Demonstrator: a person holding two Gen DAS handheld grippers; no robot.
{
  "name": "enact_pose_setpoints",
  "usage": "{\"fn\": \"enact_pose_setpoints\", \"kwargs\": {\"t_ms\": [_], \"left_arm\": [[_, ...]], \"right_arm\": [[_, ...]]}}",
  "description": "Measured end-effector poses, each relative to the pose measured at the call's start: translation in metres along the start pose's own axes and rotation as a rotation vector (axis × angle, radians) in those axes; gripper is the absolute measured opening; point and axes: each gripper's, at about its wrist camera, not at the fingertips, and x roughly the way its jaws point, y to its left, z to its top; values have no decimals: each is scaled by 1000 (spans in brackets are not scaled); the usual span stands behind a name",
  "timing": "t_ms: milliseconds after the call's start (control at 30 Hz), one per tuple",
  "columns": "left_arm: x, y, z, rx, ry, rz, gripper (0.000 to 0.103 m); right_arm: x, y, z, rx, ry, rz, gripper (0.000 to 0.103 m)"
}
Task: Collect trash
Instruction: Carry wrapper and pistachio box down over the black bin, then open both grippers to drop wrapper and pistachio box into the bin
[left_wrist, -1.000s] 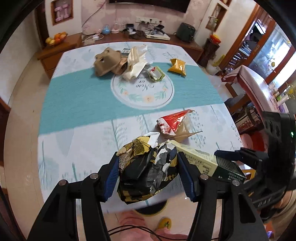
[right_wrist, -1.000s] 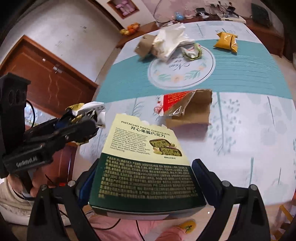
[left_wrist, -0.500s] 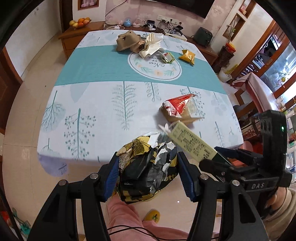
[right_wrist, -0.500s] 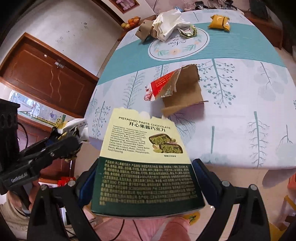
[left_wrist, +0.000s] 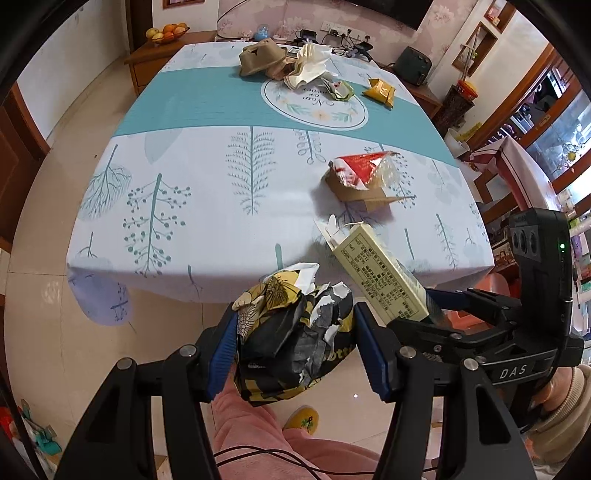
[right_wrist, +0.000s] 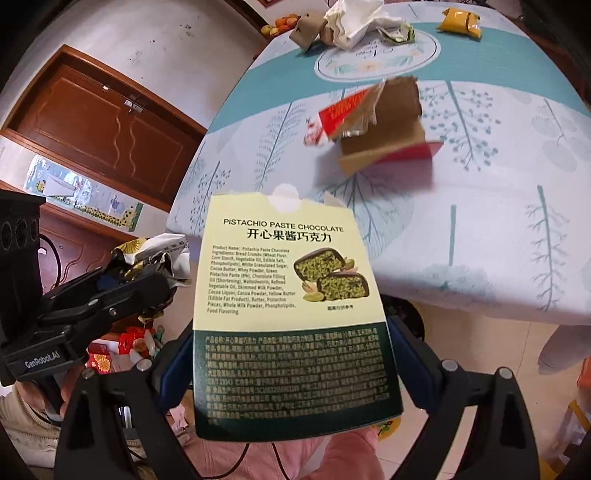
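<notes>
Black-and-yellow crumpled wrapper (left_wrist: 291, 332) clamped in left gripper (left_wrist: 293, 345); chocolate box (right_wrist: 291, 317) clamped in right gripper (right_wrist: 291, 369). Ahead of both: red wrapper (left_wrist: 364, 177), far trash pile (left_wrist: 295, 66) uncollected on table (left_wrist: 207, 177).

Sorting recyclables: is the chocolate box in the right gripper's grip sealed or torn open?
Torn open. The chocolate box has a ragged top edge with a ripped tab. Contents cannot be seen.
</notes>
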Motion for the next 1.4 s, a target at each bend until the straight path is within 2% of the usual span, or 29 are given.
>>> {"fn": "enact_pose_setpoints", "kwargs": {"t_ms": [233,367,633,833,1067,1367,1400], "left_arm": [[4,-4,-24,-10,8,2,58],[11,-7,-45,-18,26,-14,58],[54,-19,-82,14,138,-37,59],[128,-20,-110,69,203,1,59],[219,-9,-124,99,237,30,60],[292,2,-132,123,232,11,65],[297,4,-132,126,240,19,70]], "right_arm": [[0,0,-24,7,7,34,94],[-1,-3,-50,33,17,61,94],[24,-33,-103,190,73,84,94],[86,-84,-143,418,110,48,94],[154,-144,-180,693,85,53,94],[209,-187,-198,880,32,97,94],[214,-189,-200,889,30,96,94]]}}
